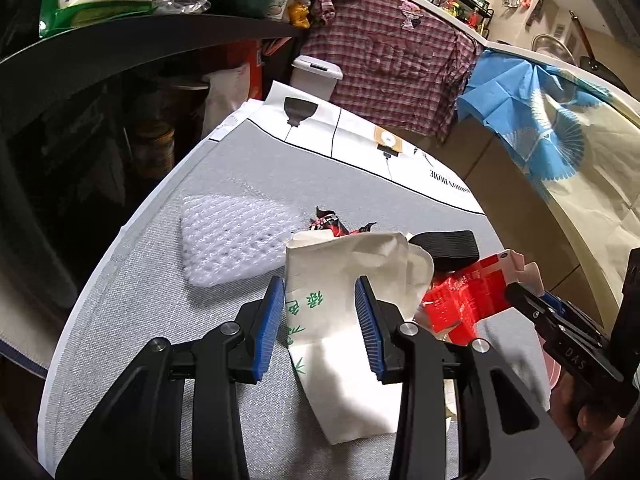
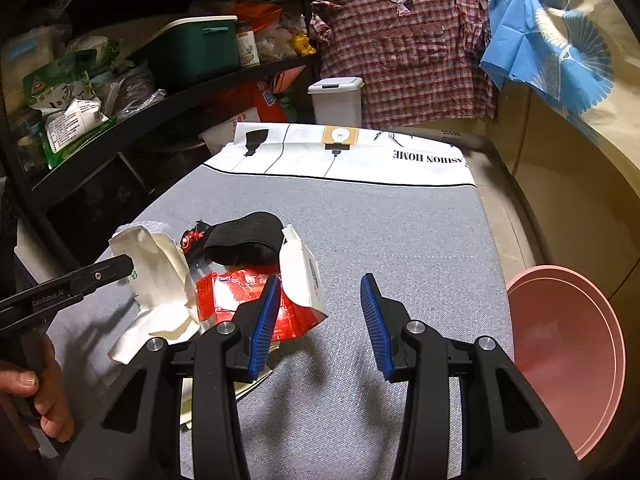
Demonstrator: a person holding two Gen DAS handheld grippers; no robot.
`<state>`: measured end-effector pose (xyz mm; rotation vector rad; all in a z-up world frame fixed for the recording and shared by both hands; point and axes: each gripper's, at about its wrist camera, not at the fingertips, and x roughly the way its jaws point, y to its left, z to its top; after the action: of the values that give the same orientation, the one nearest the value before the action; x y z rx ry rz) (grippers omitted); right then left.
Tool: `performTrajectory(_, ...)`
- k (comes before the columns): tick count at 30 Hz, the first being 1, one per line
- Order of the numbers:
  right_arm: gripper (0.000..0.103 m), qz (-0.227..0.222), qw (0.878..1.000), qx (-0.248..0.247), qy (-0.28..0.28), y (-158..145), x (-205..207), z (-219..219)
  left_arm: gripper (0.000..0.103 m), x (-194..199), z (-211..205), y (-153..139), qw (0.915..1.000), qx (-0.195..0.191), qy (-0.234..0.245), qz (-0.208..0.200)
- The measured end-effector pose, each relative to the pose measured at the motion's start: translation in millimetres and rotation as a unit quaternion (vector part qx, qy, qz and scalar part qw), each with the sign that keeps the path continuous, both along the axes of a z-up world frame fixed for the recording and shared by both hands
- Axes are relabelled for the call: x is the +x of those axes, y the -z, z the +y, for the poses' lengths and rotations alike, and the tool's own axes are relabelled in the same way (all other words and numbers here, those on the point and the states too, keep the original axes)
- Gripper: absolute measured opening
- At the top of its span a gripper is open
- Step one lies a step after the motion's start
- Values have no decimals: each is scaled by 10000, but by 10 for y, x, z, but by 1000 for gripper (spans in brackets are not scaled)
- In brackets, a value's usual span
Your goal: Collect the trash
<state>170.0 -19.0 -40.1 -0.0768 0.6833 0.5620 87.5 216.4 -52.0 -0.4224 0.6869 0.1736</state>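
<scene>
A pile of trash lies on the grey tablecloth [image 1: 140, 300]. A white paper bag with green print [image 1: 344, 320] lies between the open jaws of my left gripper [image 1: 320, 320], which does not clamp it; it also shows in the right wrist view [image 2: 156, 292]. Beside it are a red carton with a white flap [image 1: 472, 296] [image 2: 256, 300], a black band [image 1: 448, 248] [image 2: 244, 240], a red-black wrapper [image 1: 328, 224] and white foam mesh [image 1: 232, 236]. My right gripper [image 2: 320, 316] is open and empty, its left finger close to the red carton.
A pink basin [image 2: 568, 360] sits past the table's right edge. A white lidded bin [image 2: 336, 100] stands behind the table. Dark shelves with food bags [image 2: 68, 108] stand at the left. A plaid shirt [image 2: 404, 52] and blue cloth [image 2: 560, 44] hang over the counter.
</scene>
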Motion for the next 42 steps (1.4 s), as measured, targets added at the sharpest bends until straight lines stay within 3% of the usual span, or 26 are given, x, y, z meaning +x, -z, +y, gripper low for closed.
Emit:
performTrajectory(7,17,-13,10000,16,-18,-15,-31,-18,37,-78,-41,-77,9999,52,67,-72)
performTrajectory(17,6,-74,10000,22,54,-60,-155,-111,37,-267,-132,-184,9997,132,158,-97)
performTrajectory(23,5,-144,9998,71,133,-120,-221,-171,37,-317,-151,-38,9996,-69,168,195)
performTrajectory(32,5,-213,9989,258,313,-265,-305,-363,37,-312,-135,-172,9998,132,111,80)
performTrajectory(35,5,-188,9988,308,346,-281,-295,-412,38,-192,-104,-293,9986,324,386,182)
performTrajectory(37,5,-183,9987,306,356,-269,-261,-439,50,-99,-63,-384,9967,460,621,229)
performTrajectory(42,4,-86,9984,290,469,-216,-151,-510,51,141,25,-492,9885,777,1266,285)
